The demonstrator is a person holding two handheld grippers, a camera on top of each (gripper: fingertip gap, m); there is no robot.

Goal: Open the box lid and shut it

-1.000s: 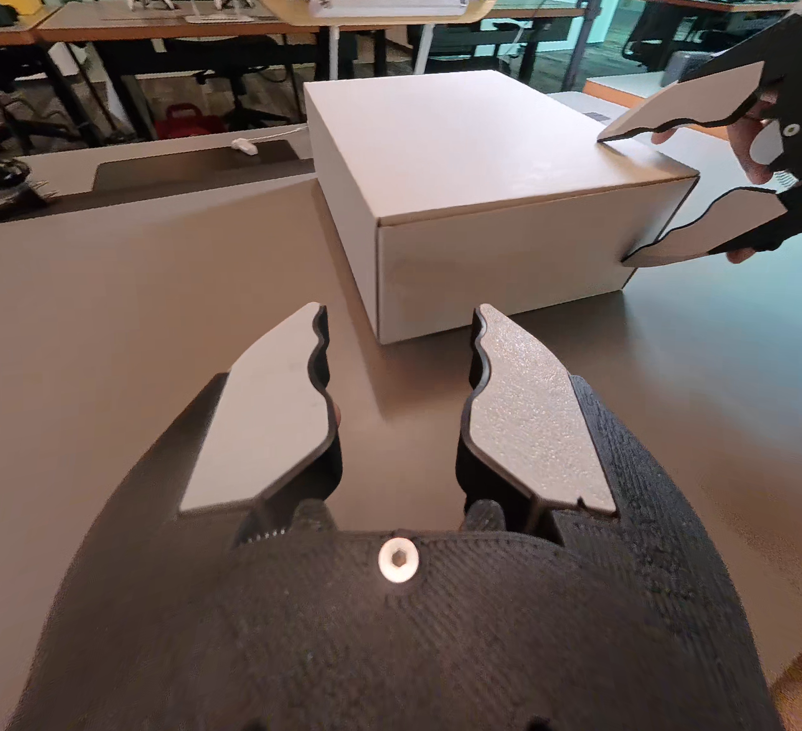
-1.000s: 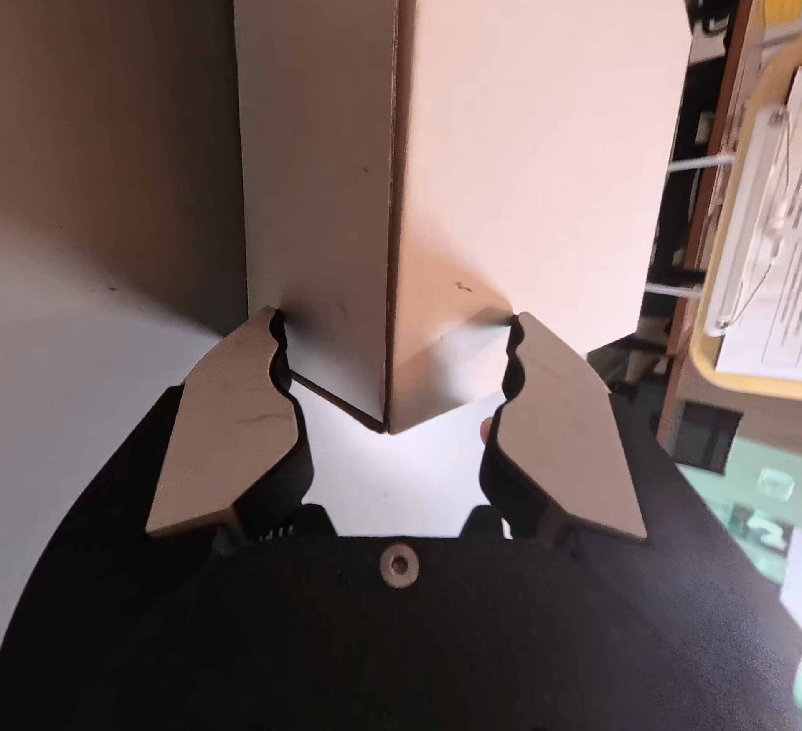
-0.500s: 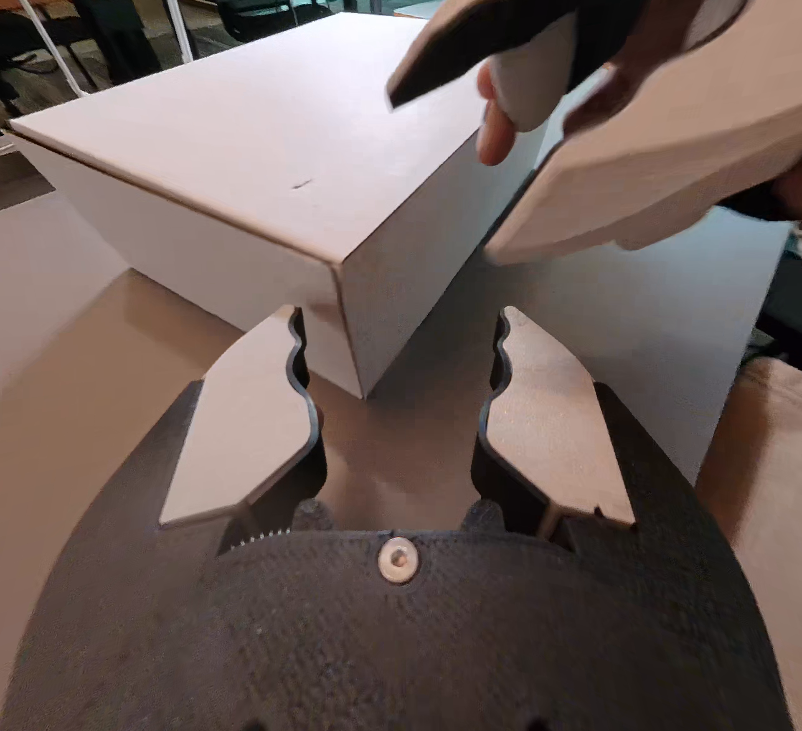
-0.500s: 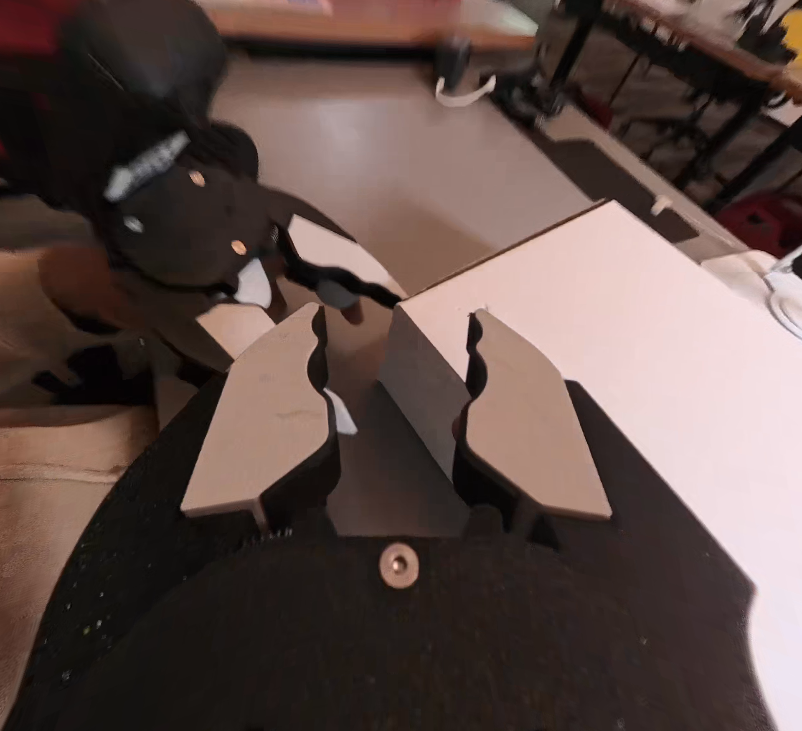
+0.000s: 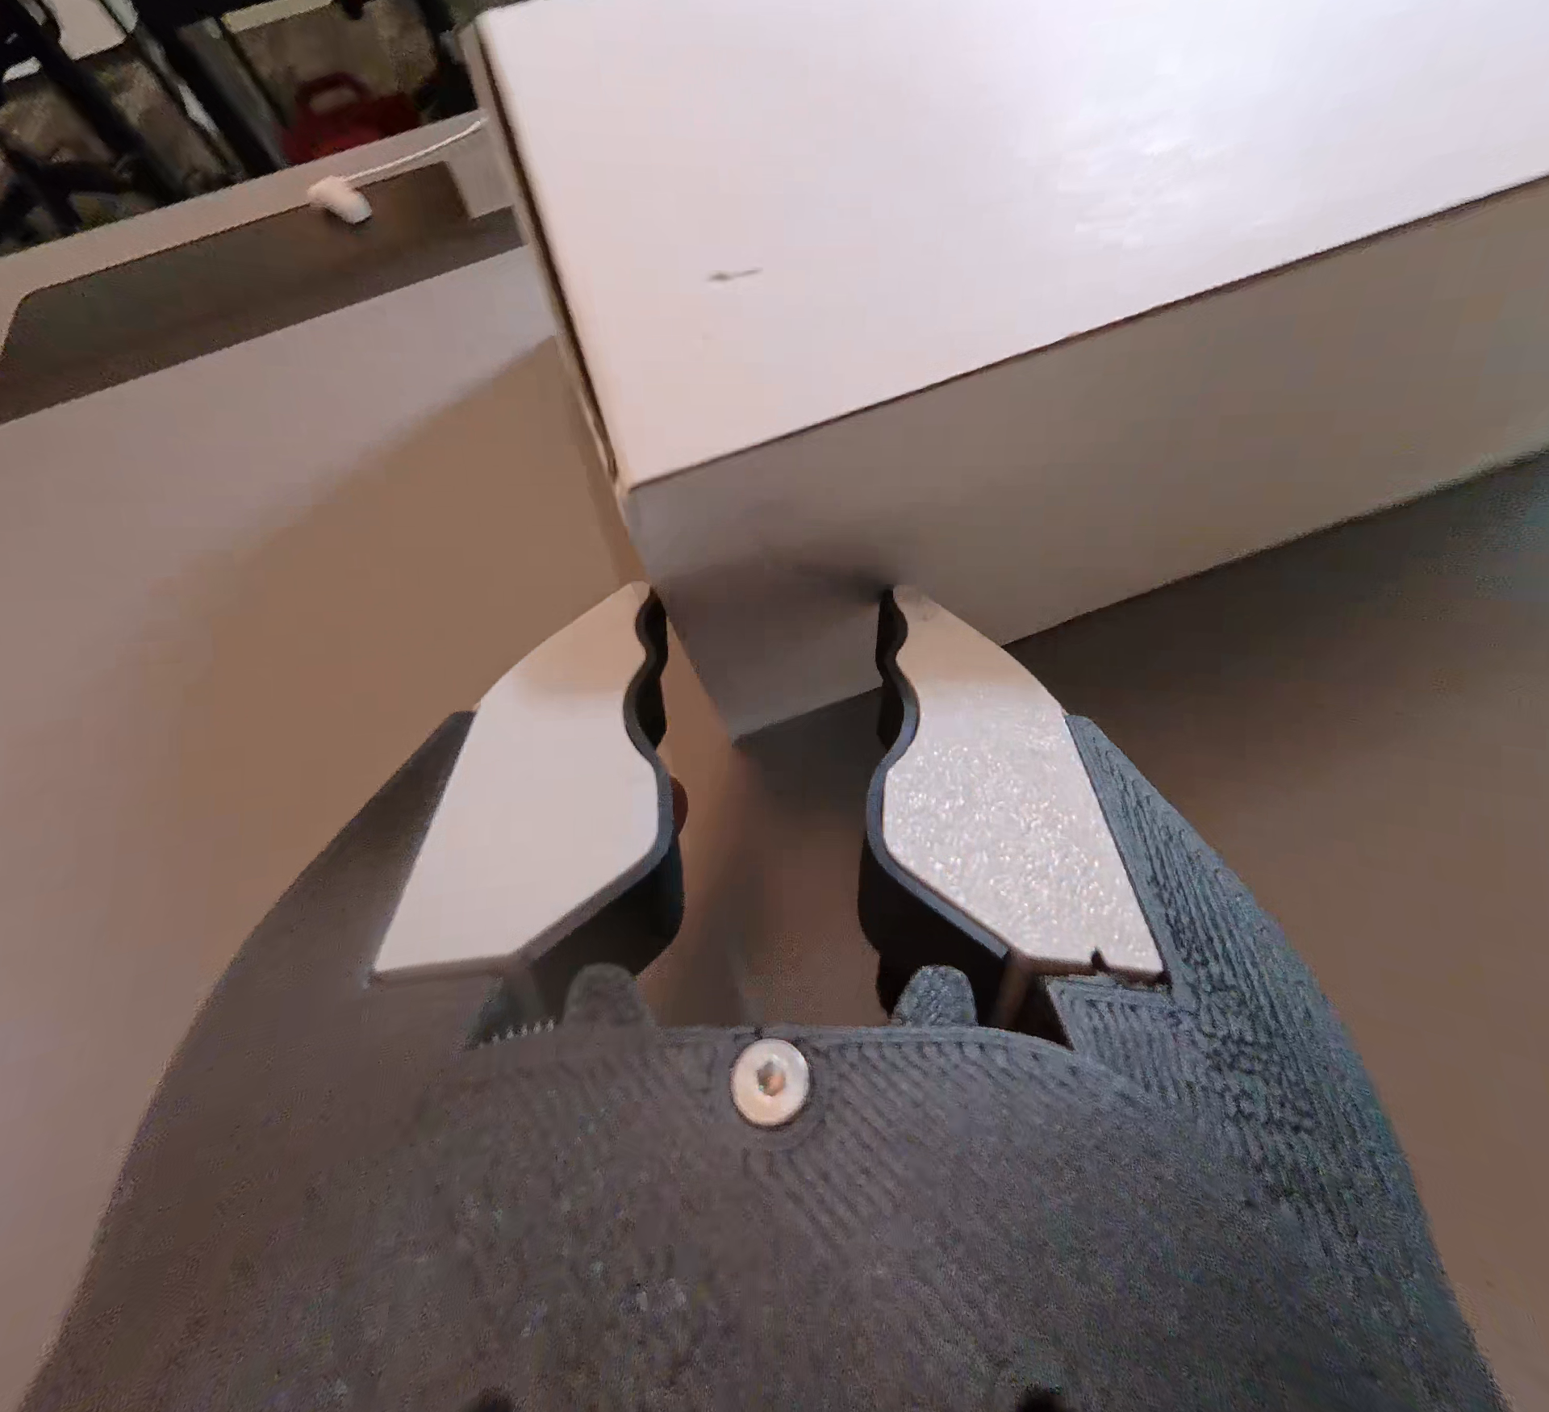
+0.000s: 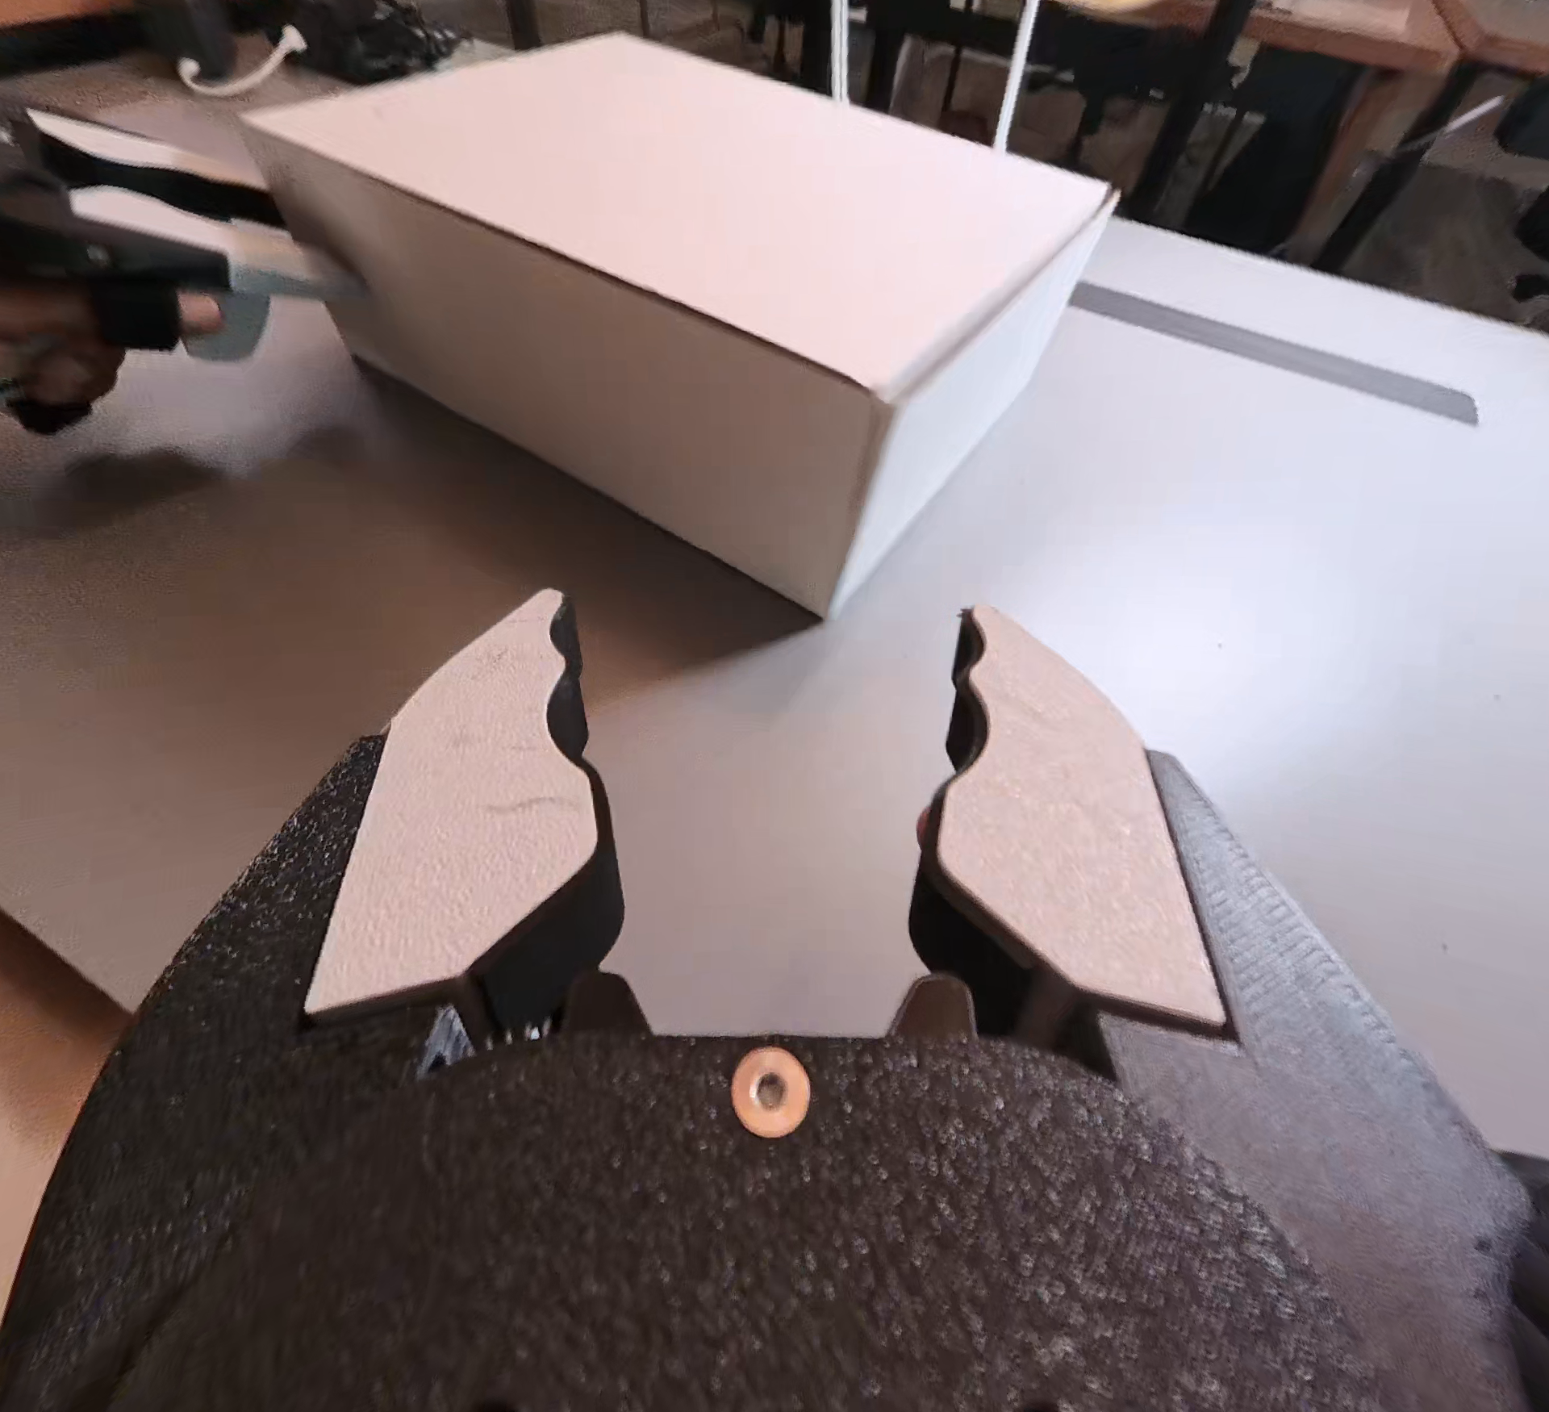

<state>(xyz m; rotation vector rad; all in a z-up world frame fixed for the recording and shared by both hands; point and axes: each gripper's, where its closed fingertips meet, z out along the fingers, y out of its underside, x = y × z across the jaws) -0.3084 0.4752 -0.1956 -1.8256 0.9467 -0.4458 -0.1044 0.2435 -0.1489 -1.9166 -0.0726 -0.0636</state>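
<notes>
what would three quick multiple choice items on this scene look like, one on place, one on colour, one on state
1. Where is the left gripper?
A. at a near corner of the cardboard box
B. above the lid's middle
C. off the table

2. What colour is the cardboard box?
A. red
B. white
C. black

3. What state is the box lid in?
A. lifted upright
B. removed, lying beside the box
C. closed flat

Answers:
1. A, the left wrist view shows its jaws straddling the box's near corner, and the right wrist view shows it at the box's far left end.
2. B, every visible face is plain white.
3. C, the lid lies flat on the box in both views. The right gripper is open and short of the box, above the grey table.
</notes>
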